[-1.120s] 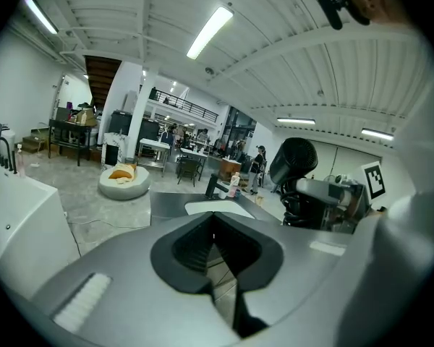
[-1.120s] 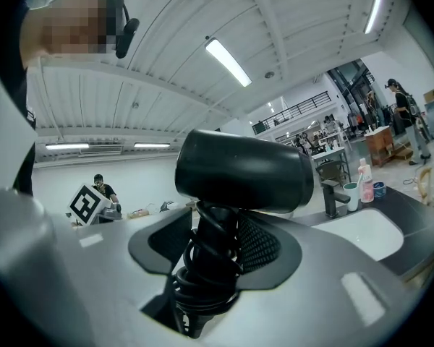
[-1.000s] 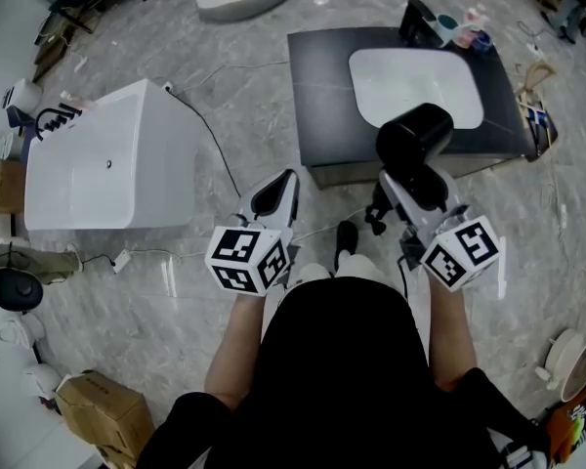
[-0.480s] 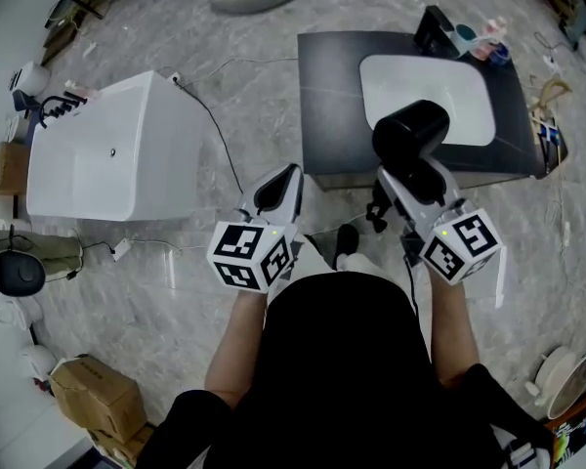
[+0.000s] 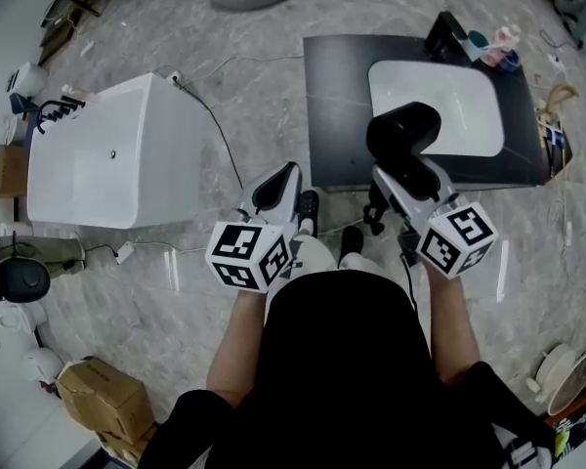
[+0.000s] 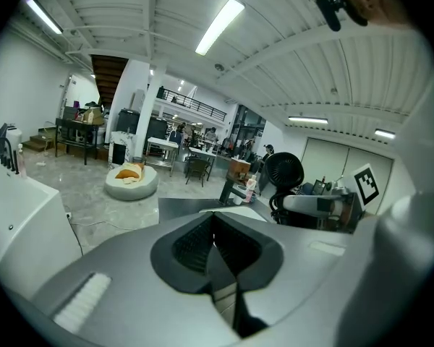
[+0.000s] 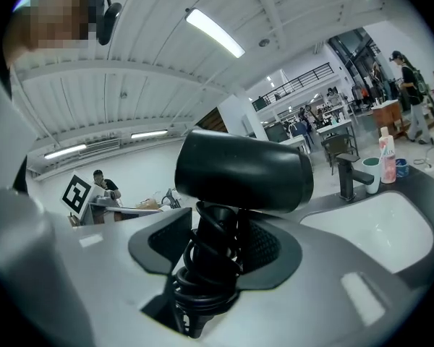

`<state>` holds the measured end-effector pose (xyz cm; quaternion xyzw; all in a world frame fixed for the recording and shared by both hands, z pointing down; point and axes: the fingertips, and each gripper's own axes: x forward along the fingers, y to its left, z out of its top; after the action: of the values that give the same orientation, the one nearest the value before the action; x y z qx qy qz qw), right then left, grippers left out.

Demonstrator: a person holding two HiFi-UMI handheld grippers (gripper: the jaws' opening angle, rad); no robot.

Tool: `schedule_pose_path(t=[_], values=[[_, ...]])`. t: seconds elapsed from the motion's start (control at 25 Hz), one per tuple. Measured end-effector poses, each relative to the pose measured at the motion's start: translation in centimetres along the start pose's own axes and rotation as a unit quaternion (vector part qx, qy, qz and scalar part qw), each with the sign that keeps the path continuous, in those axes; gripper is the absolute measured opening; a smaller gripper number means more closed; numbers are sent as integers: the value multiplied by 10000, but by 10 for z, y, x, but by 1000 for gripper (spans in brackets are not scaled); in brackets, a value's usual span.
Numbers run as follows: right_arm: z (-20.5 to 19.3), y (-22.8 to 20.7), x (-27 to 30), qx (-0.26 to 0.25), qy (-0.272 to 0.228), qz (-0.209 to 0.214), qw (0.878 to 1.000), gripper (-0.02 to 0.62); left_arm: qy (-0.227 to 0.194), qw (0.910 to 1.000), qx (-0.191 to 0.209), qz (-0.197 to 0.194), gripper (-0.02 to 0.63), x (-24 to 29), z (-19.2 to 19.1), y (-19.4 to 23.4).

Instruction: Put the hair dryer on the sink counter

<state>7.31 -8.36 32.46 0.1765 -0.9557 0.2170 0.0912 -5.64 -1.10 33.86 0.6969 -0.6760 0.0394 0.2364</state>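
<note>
The dryer (image 5: 403, 137) is gripped by its cord-wrapped handle in the right hand-held gripper (image 5: 398, 179), whose jaws are clenched on that handle, with the body standing above them. In the head view it sits right of centre, overlapping the near edge of the bench (image 5: 337, 106) and the near left corner of the basin (image 5: 439, 106). It appears not yet set down. The left hand-held gripper (image 5: 276, 191) is closed on nothing and is held left of the bench, over the floor.

The dryer would best be carried over the dark flat area left of the basin and lowered onto its side, since it looks top-heavy. The jaws should be opened only once the body is borne by the bench. The basin hollow and the faucet (image 5: 444, 35) at the upper right are best avoided.
</note>
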Motion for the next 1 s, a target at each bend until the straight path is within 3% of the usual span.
schedule_pose_path(t=[0.48, 1.0], values=[[12, -27, 63, 226, 261, -627, 9974, 207, 189, 9978, 40, -632, 0, 66, 38, 47], [0, -59, 134, 617, 556, -1380, 9869, 207, 588, 9870, 211, -1480, 0, 130, 52, 89]])
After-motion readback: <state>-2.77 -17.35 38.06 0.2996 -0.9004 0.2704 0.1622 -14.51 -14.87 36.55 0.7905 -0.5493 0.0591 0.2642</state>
